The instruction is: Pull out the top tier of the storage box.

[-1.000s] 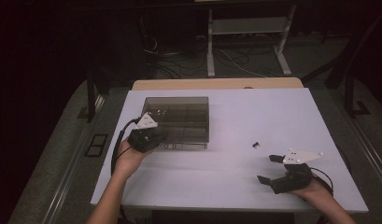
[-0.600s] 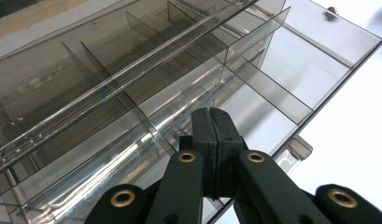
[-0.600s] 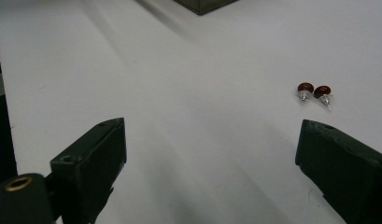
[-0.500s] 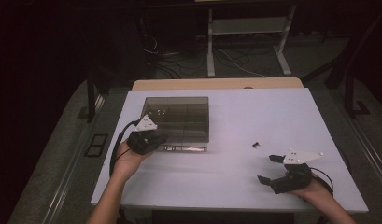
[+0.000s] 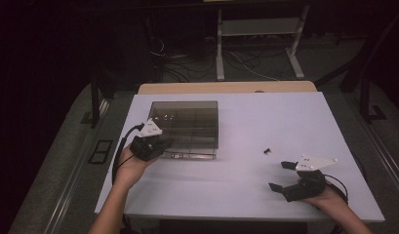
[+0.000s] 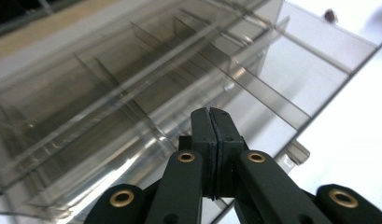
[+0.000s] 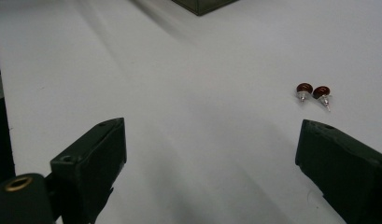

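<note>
Earrings [image 7: 314, 93], two small red studs with thin metal posts, lie side by side on the tabletop [image 5: 236, 170], just ahead of the right gripper [image 7: 212, 158], whose fingers [image 7: 90, 158] are spread wide and hold nothing. They are judged light, hard, slippery and easily flicked away; a grip across the round heads, one stud at a time, is advised. The left gripper [image 6: 211, 126] is pressed fully closed against the clear plastic organizer box [image 5: 187, 122]; whether an edge is pinched cannot be told. The tabletop is smooth, white and flat. The room behind is dark, with cables [image 5: 187, 63] on the floor.
</note>
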Action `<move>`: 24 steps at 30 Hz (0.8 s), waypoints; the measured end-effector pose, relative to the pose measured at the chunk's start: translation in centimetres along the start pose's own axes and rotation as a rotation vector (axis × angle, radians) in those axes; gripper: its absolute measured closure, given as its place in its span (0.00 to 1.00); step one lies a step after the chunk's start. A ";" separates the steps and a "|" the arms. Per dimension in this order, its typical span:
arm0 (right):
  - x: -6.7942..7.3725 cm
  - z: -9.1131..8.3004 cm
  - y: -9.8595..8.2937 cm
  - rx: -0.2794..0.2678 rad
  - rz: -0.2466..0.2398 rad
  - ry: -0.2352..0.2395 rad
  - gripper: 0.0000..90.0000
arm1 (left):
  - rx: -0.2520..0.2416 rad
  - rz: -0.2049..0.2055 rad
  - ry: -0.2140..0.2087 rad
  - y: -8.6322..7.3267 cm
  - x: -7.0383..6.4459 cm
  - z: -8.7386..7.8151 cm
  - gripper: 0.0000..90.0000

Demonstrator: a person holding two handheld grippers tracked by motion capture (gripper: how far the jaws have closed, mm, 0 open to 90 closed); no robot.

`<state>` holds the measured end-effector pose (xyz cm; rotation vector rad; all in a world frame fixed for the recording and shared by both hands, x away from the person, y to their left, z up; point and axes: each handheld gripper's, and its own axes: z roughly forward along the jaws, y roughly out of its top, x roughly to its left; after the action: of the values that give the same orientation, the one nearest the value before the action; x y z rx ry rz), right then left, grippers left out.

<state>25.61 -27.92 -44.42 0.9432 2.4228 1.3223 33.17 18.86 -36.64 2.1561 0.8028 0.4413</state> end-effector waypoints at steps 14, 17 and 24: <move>0.2 -0.1 0.0 0.002 -0.011 0.009 0.09 | 0.011 -0.043 0.034 -1.3 1.1 -0.7 0.99; 0.1 0.0 0.0 0.003 -0.009 0.006 0.09 | 0.032 -0.038 0.019 -1.5 0.9 -0.2 0.99; 0.1 0.0 0.0 0.005 -0.008 0.004 0.09 | 0.042 -0.041 0.008 -1.6 0.8 -0.2 0.99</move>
<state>25.48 -27.85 -44.42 0.9320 2.4320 1.3171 33.01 20.31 -37.68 2.1738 0.8657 0.4158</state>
